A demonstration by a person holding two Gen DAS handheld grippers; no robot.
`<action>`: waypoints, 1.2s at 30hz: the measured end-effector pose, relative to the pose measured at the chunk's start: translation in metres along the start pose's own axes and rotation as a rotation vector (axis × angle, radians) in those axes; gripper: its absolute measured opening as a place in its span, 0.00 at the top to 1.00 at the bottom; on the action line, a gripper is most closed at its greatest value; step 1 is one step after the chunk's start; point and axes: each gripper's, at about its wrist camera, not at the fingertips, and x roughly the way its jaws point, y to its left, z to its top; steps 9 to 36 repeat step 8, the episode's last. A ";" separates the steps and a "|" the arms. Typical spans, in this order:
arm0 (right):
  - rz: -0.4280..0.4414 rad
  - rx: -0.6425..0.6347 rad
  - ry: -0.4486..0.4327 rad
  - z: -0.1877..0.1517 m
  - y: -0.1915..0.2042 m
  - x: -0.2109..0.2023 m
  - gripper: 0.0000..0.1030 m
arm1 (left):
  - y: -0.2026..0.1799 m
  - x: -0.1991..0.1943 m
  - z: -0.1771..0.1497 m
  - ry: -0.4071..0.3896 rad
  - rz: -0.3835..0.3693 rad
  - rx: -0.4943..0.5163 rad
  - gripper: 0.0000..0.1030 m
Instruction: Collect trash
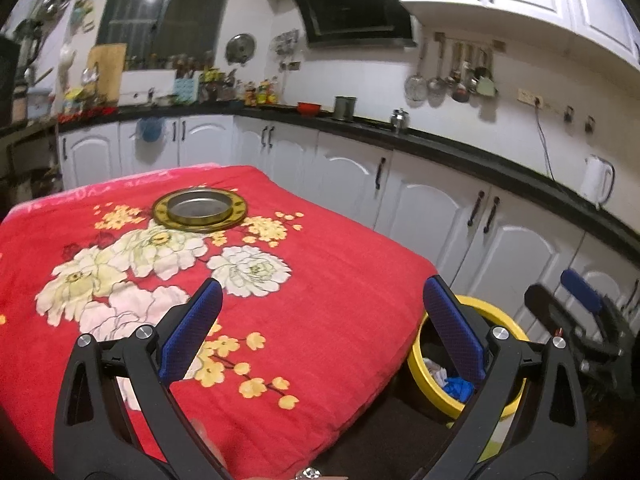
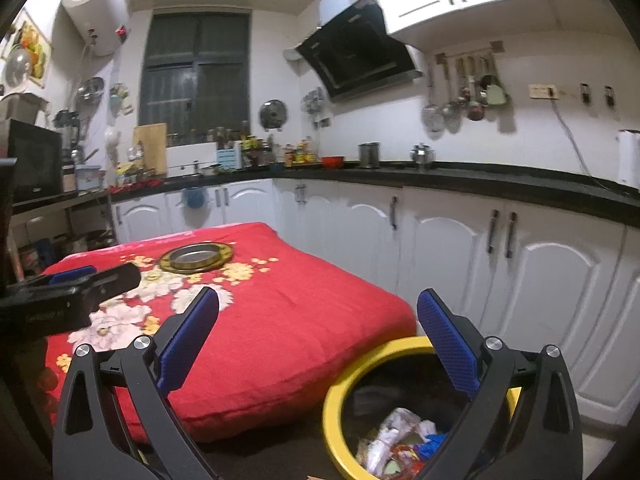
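L gripper [image 1: 322, 328]: hanging wide open over red blanket [image 1: 280, 280], holding nothing
R gripper [image 2: 318, 340]: gaping wide, empty, above yellow bin [image 2: 340, 392]
Trash [image 2: 396, 436]: sitting crumpled in bin

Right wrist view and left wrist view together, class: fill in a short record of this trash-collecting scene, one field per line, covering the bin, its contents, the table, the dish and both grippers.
Bin: yellow bin on the floor beside the table's corner
Contents: crumpled trash, white, red and blue pieces
Table: covered by red floral cloth; no loose trash seen on it
Dish: round metal dish with gold rim, at the far end
Left gripper: open, empty, over the cloth
Right gripper: open, empty, near the bin
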 end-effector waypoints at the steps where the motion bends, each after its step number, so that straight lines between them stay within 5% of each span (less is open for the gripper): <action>1: 0.027 -0.016 0.002 0.004 0.010 0.003 0.06 | 0.009 -0.001 0.007 0.002 0.025 -0.013 0.10; 5: 0.199 -0.078 0.051 0.024 0.061 0.032 0.06 | 0.081 -0.009 0.041 0.001 0.187 -0.098 0.10; 8: 0.379 -0.104 0.131 0.038 0.128 0.065 0.06 | 0.185 -0.016 0.053 0.058 0.462 -0.175 0.10; 36: 0.379 -0.104 0.131 0.038 0.128 0.065 0.06 | 0.185 -0.016 0.053 0.058 0.462 -0.175 0.10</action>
